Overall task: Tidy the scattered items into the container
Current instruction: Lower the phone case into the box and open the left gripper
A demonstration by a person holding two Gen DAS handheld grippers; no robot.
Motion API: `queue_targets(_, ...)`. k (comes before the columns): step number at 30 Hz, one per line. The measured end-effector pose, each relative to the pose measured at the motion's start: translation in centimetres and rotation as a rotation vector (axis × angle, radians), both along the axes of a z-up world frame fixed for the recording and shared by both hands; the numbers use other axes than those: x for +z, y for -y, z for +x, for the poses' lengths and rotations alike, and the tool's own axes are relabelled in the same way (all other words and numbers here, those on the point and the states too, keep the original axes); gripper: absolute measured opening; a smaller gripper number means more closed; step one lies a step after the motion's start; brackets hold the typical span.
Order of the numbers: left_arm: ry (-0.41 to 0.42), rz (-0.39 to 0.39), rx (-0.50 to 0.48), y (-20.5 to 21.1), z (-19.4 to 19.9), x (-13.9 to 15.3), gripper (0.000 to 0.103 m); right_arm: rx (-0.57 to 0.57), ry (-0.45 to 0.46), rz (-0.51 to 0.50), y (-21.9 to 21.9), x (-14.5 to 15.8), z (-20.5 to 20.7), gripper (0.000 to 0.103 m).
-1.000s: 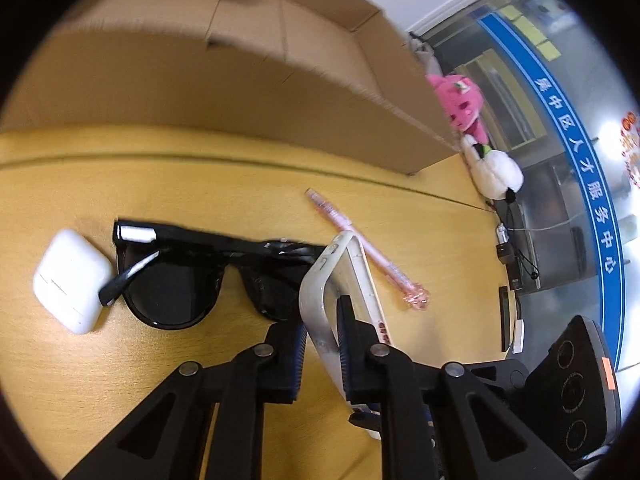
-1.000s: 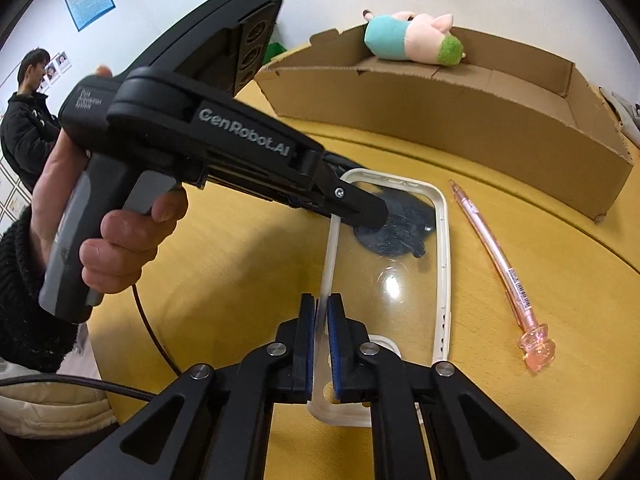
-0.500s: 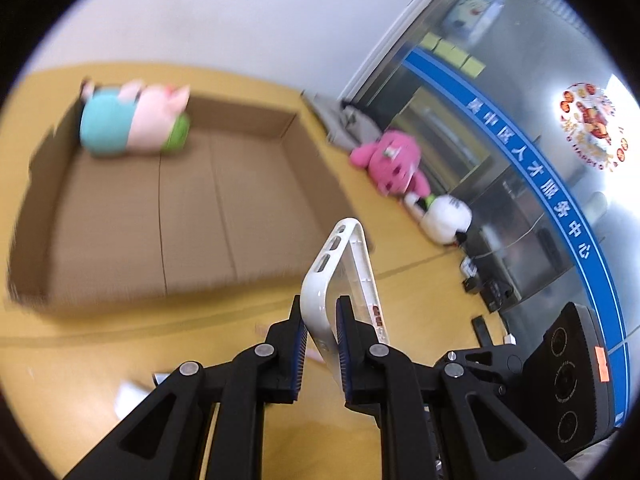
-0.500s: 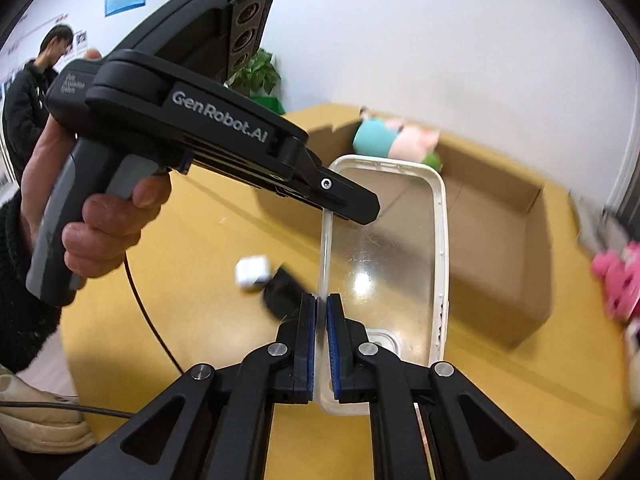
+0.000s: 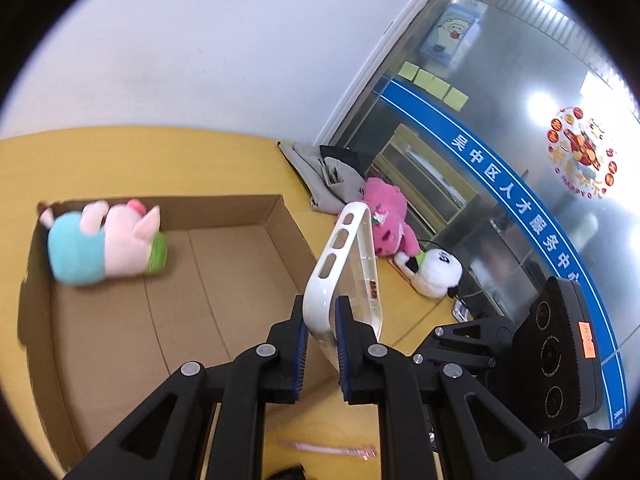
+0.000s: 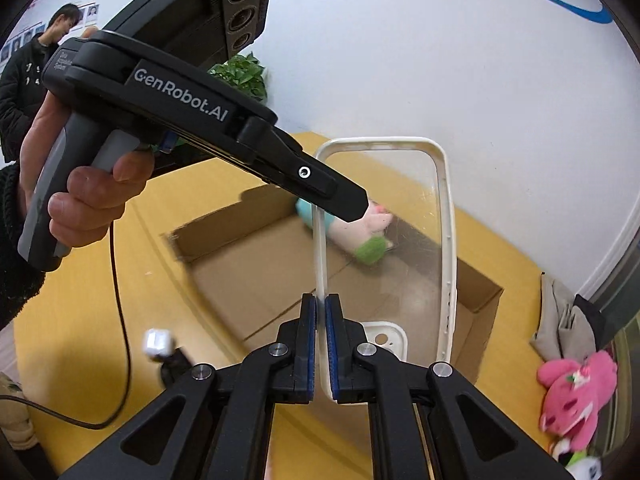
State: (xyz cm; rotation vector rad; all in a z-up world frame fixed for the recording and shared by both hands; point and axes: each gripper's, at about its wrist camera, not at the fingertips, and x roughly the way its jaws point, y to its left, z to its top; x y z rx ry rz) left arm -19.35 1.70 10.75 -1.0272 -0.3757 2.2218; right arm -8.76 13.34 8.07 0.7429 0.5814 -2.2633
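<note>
The left gripper (image 5: pixel 320 322) is clamping the white rim of a clear phone case (image 5: pixel 352 264) between its blue-padded fingers (image 5: pixel 301 344), holding it edge-on and up in the air. In the right wrist view the right gripper (image 6: pixel 320 322) is pinching the same phone case (image 6: pixel 384 240) on one long side, its pads pressed tight against the thin edge, while the left gripper's black body is reaching in from the upper left and meeting that edge farther up. Both tools are therefore gripping the case together, above the near wall of the cardboard box (image 5: pixel 120 320).

Low in the left wrist view a pink pen (image 5: pixel 328 449) is lying on the yellow table (image 5: pixel 120 160), on the near side of the box. In the right wrist view a small white earbud case (image 6: pixel 157 343) is sitting on the table to the left, just beside a dark object that is too blurred to make out.

Past the phone case the box is lying open, its brown floor mostly bare. A plush pig (image 5: pixel 106 242) in pink, teal and green is resting on its side against the far wall, the only thing showing inside.

Beyond the box's right end, a pink plush toy (image 5: pixel 386 216) and a white plush toy (image 5: pixel 438 274) are lying on the table near some grey cloth (image 5: pixel 320 172) by the glass wall.
</note>
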Motion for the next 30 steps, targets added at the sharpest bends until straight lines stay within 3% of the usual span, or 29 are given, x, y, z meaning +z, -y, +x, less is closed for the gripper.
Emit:
queue_targets(9, 0.121, 0.011, 0.020, -0.6, -11.3, -4.4, 0.012, -0.008, 0.058, 0.072, -0.9, -2.5, -10.7, 0.005)
queue_targets(16, 0.243, 0.002, 0.049, -2.0, -17.5, -10.2, 0.012, -0.027, 0.221, 0.084, -1.9, -7.6, -18.4, 0.005)
queue_targets(24, 0.358, -0.016, 0.073, -3.4, -20.8, -15.9, 0.012, -0.075, 0.373, 0.102, -3.0, -12.9, -23.3, 0.005)
queue_targets(30, 0.420, -0.008, 0.102, -3.6, -22.4, -18.5, 0.015, -0.111, 0.420, 0.122, -3.6, -14.3, -24.7, 0.006)
